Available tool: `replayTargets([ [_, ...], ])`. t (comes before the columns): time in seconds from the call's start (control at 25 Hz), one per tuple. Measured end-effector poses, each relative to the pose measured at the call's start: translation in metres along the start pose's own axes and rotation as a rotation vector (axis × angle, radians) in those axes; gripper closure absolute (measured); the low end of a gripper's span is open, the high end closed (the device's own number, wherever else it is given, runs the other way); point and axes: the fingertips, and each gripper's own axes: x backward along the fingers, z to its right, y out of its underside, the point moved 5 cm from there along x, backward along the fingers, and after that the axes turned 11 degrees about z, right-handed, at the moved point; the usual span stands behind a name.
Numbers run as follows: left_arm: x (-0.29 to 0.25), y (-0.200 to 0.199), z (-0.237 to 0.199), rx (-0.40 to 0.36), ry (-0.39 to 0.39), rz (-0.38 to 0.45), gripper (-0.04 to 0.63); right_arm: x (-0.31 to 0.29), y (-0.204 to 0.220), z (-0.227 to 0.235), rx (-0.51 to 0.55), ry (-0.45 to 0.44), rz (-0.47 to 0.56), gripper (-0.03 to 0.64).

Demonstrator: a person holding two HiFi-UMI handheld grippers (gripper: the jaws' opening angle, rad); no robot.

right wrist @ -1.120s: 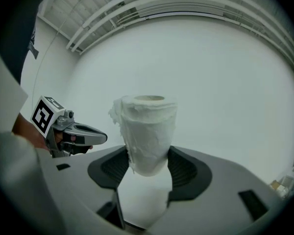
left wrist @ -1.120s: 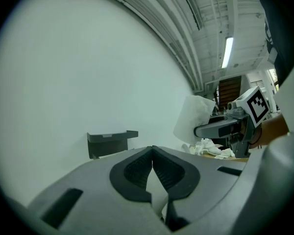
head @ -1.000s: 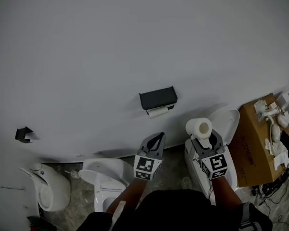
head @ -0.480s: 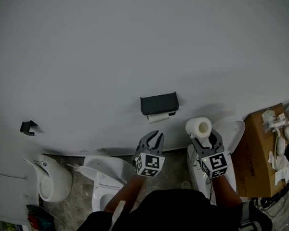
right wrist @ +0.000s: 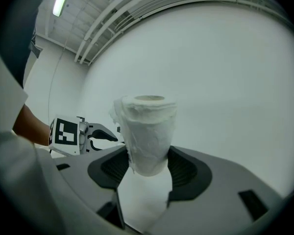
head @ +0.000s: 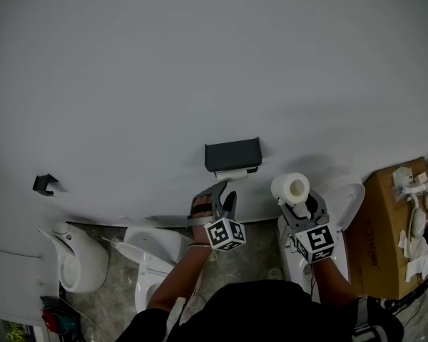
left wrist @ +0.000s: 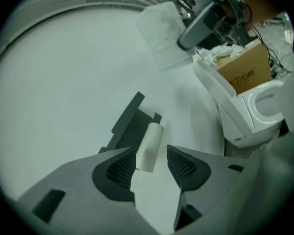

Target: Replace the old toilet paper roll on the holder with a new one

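A dark holder (head: 232, 154) hangs on the white wall, with the thin old roll (head: 232, 174) under its lid. My left gripper (head: 220, 195) is just below it, rolled onto its side. Its jaws are opening, and nothing is pressed between them. In the left gripper view the old roll (left wrist: 149, 145) and the holder (left wrist: 129, 126) show beyond the gap of the left gripper (left wrist: 151, 153), apart from the pads. My right gripper (head: 298, 204) is shut on the full new roll (head: 290, 188), held upright. The new roll (right wrist: 147, 131) fills the right gripper (right wrist: 147, 163) between both pads.
A white toilet (head: 342, 219) stands below my right hand, with a cardboard box (head: 385, 234) of odds and ends to its right. Another toilet (head: 153, 251) and a urinal (head: 78, 262) stand at the lower left. A small black bracket (head: 44, 184) sticks out of the wall.
My left gripper has moved up toward the holder, rolled onto its side, and its jaws have gone from shut to open. The right gripper with the new roll has shifted slightly.
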Motion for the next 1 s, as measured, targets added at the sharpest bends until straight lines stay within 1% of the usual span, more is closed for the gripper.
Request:
replayTargets([
  [0.08,-0.008,0.005,0.000,-0.081,-0.010,-0.050,0.403,-0.001,0.006,0.001,-0.006,-0.024,-0.021,0.377],
  [0.12,-0.012,0.007,0.000,-0.110,-0.013,-0.067,0.403,-0.001,0.007,0.001,-0.007,-0.032,-0.024,0.377],
  [0.48,-0.035,0.003,0.005,-0.260,-0.028,-0.111,0.403,-0.004,0.006,0.003,-0.027,-0.069,0.021,0.377],
  [0.6,-0.040,0.000,0.003,-0.276,-0.037,-0.126,0.403,0.000,0.009,0.005,-0.034,-0.076,0.009,0.377],
  [0.88,-0.053,-0.003,0.007,-0.278,-0.021,-0.145,0.405,0.003,0.009,0.019,-0.028,-0.077,0.017,0.377],
  [1.0,-0.055,-0.003,0.009,-0.273,-0.022,-0.148,0.428,0.003,0.009,0.021,-0.036,-0.079,0.016,0.377],
])
